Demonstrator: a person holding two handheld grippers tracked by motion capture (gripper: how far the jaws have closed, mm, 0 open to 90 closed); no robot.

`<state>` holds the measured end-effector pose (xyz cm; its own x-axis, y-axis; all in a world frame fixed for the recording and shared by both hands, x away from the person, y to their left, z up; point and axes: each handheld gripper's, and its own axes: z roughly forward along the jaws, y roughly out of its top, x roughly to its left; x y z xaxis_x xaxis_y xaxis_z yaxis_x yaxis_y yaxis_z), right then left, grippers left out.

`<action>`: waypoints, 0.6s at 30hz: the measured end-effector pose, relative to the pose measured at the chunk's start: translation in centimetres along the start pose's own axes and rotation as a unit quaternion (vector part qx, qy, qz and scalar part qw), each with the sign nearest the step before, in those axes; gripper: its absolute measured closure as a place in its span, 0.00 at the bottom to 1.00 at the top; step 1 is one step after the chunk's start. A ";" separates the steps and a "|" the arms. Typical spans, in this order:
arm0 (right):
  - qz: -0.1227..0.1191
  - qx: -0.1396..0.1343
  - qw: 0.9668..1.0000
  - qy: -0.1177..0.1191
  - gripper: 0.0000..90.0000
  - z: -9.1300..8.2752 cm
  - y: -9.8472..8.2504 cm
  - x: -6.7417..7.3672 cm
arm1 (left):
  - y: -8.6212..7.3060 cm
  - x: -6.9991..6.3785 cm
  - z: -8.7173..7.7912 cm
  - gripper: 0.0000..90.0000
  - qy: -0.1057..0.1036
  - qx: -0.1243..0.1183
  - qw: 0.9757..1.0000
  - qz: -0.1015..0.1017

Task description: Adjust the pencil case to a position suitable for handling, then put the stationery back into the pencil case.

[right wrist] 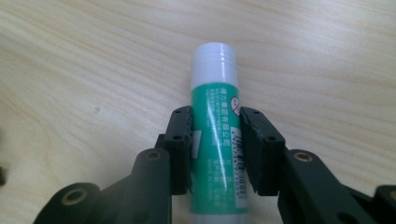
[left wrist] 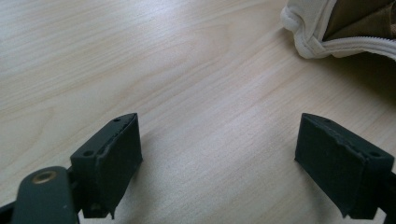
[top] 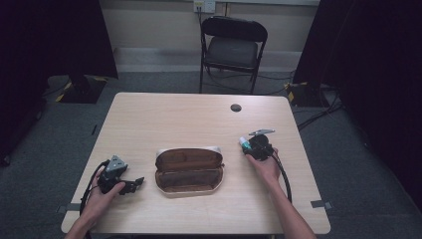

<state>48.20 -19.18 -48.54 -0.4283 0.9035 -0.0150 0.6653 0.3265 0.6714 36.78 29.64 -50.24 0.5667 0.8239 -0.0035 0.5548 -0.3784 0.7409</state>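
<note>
A green glue stick (right wrist: 215,121) with a white cap lies on the wooden table, and my right gripper (right wrist: 215,149) is shut on its body, both pads pressed against the label. From above, the glue stick (top: 244,143) pokes out of that gripper (top: 247,147) at the table's right. An open brown pencil case (top: 189,172) with a pale rim lies at the table's middle; its corner (left wrist: 322,32) sits far off ahead of my left gripper (left wrist: 219,154). That left gripper (top: 137,182) rests on the table left of the case, jaws open with bare wood between them.
A small dark round disc (top: 236,107) sits near the table's far edge. A black folding chair (top: 232,47) stands behind the table (top: 174,119). Cables trail from both grippers toward the front edge.
</note>
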 end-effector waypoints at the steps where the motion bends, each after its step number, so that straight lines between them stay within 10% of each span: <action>1: -0.001 0.003 1.000 -0.003 0.73 -0.1 0.0 0.0 | 0.0 0.0 0.0 0.16 0.000 0.000 1.000 0.000; 18: -0.003 -0.006 0.999 0.053 0.74 -3.2 -1.0 -0.1 | 0.0 0.0 0.0 0.16 0.001 0.000 1.000 -0.001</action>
<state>45.65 -20.45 -46.84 -0.4949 0.8669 0.0600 0.6562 0.3276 0.6798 36.72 29.65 -50.23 0.5638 0.8259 -0.0033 0.5566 -0.3771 0.7403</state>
